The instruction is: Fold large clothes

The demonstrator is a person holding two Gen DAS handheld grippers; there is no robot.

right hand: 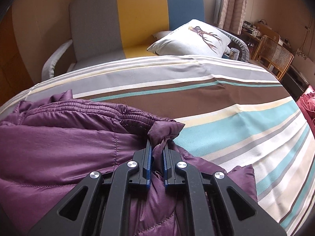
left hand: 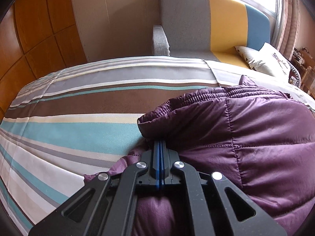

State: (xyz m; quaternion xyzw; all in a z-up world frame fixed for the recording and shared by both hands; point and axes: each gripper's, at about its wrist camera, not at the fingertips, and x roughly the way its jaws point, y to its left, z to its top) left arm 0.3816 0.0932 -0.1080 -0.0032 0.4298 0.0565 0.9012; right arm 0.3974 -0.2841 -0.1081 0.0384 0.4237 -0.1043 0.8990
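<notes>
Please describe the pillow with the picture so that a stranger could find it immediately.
Behind the striped bed stands a grey, yellow and blue sofa. The pillow lies at the blue end of the seat. It is white with a bird print, which the patterned cushion beside it lacks.

No text, label, brand, number or sign can be read in either view. The pillow point(right hand: 190, 37), at about one o'clock in the right wrist view, bears only a printed picture, without lettering.
</notes>
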